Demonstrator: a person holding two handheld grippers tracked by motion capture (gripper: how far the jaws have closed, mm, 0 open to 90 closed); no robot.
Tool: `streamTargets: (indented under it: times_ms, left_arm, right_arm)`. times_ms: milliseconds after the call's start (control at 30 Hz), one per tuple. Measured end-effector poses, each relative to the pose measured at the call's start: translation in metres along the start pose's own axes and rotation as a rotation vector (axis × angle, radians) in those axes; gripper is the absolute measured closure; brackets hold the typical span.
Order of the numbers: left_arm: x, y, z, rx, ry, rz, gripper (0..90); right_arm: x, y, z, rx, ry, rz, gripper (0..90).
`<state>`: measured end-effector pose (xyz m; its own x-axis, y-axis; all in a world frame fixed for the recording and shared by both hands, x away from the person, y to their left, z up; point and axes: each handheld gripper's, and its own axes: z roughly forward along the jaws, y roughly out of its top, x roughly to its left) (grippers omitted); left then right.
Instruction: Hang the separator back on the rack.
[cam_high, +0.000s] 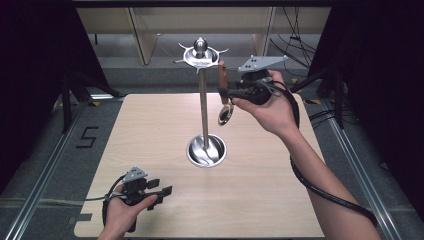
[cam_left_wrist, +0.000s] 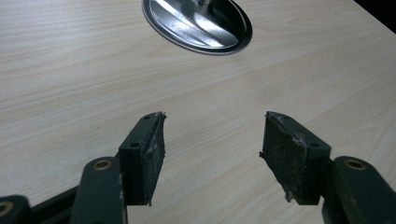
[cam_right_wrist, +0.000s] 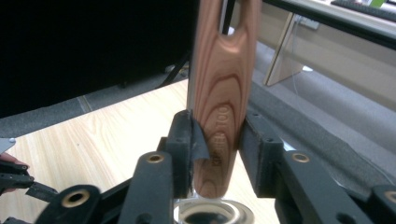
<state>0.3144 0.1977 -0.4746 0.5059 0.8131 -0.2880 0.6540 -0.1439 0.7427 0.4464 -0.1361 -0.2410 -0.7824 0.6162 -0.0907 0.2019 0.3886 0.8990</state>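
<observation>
Wooden handle top cut off; its printed lettering perhaps unreadable.

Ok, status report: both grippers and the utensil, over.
Right gripper shut on utensil, wooden handle up, beside the stand's top hooks. Left gripper open, low over table. Nothing in the way.

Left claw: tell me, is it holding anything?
No. The left claw stands open over bare table, nothing between its pads.

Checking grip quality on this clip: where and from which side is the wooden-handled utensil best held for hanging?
Mid-handle, as the right gripper does now: jaws closed across the flat wooden handle, coming from the side. That leaves the slotted top end free for the stand's hooks, metal head hanging down.
</observation>
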Motion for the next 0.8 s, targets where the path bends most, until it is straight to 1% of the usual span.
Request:
streamTargets:
  times_ms: [33, 67, 100, 133, 167, 200, 233, 267, 300, 367, 400, 433, 467, 500, 533, 567, 633, 667, 700, 733, 767, 800]
  left_arm:
    - [0.001, 0.000, 0.000, 0.005, 0.006, 0.005, 38.2]
    - [0.001, 0.000, 0.001, 0.001, 0.006, 0.003, 38.1]
    - [0.000, 0.000, 0.001, -0.002, -0.006, -0.008, 38.1]
    - [-0.001, 0.000, 0.001, -0.002, -0.005, -0.002, 38.1]
    - [-0.001, 0.000, 0.001, -0.009, 0.000, 0.002, 38.2]
    - [-0.001, 0.000, 0.001, -0.005, -0.004, 0.000, 38.1]
    - [-0.001, 0.000, 0.000, 0.001, -0.006, -0.007, 38.1]
    - [0.000, 0.000, 0.000, -0.002, -0.001, -0.003, 38.1]
    - [0.001, 0.000, -0.001, 0.003, 0.009, 0.011, 38.2]
    - [0.000, -0.001, 0.000, 0.000, 0.004, -0.002, 38.1]
    - [0.001, -0.001, -0.001, 0.004, 0.003, 0.001, 38.1]
    - [0.001, 0.000, 0.000, 0.008, 0.010, 0.010, 38.2]
    - [-0.001, -0.001, 0.001, -0.002, -0.004, -0.010, 38.1]
    - [-0.001, 0.000, 0.001, -0.003, -0.002, -0.007, 38.1]
    - [-0.001, -0.001, 0.001, -0.004, -0.003, -0.008, 38.1]
    - [-0.001, -0.001, 0.001, -0.004, -0.002, -0.007, 38.1]
    - [0.000, -0.001, 0.000, 0.001, 0.008, 0.005, 38.1]
    - [0.001, -0.001, 0.000, 0.012, 0.009, 0.005, 38.1]
    - [0.001, -0.001, 0.001, 0.009, 0.008, -0.003, 38.1]
    - [0.000, -0.001, 0.001, 0.001, -0.001, -0.012, 38.1]
    - [0.000, -0.001, 0.002, 0.005, 0.002, -0.006, 38.1]
    - [-0.001, -0.001, 0.002, 0.007, 0.007, 0.001, 38.1]
  right_arm:
    - [0.001, -0.001, -0.001, -0.005, -0.007, 0.008, 62.1]
    - [0.001, -0.001, -0.002, -0.014, -0.012, -0.004, 60.9]
    - [0.001, -0.002, -0.004, -0.020, -0.014, -0.006, 59.4]
    - [0.001, -0.003, -0.005, -0.039, -0.033, -0.026, 58.1]
    - [0.002, -0.004, -0.008, -0.031, -0.022, -0.017, 56.4]
    - [0.002, -0.005, -0.010, -0.037, -0.034, -0.032, 54.4]
    - [0.002, -0.006, -0.012, -0.042, -0.033, -0.031, 53.2]
    - [0.003, -0.008, -0.015, -0.047, -0.038, -0.033, 52.4]
    - [0.004, -0.010, -0.018, -0.047, -0.037, -0.038, 52.0]
    - [0.006, -0.018, -0.024, -0.052, -0.043, -0.044, 51.2]
    - [0.007, -0.023, -0.028, -0.048, -0.050, -0.042, 50.7]
    - [0.007, -0.029, -0.032, -0.045, -0.056, -0.051, 50.1]
    - [0.008, -0.038, -0.035, -0.041, -0.052, -0.045, 49.5]
    - [0.008, -0.045, -0.040, -0.031, -0.054, -0.047, 49.1]
    - [0.009, -0.053, -0.043, -0.036, -0.058, -0.048, 48.7]
    - [0.010, -0.060, -0.046, -0.024, -0.053, -0.036, 48.2]
    - [0.011, -0.082, -0.052, -0.009, -0.065, -0.028, 47.3]
    - [0.011, -0.096, -0.055, 0.014, -0.049, -0.022, 46.9]
    - [0.013, -0.115, -0.058, 0.031, -0.045, 0.000, 46.9]
    - [0.013, -0.131, -0.061, 0.057, -0.035, 0.010, 46.7]
    - [0.013, -0.145, -0.061, 0.076, -0.028, 0.018, 46.8]
    - [0.015, -0.163, -0.063, 0.106, -0.029, 0.049, 46.8]
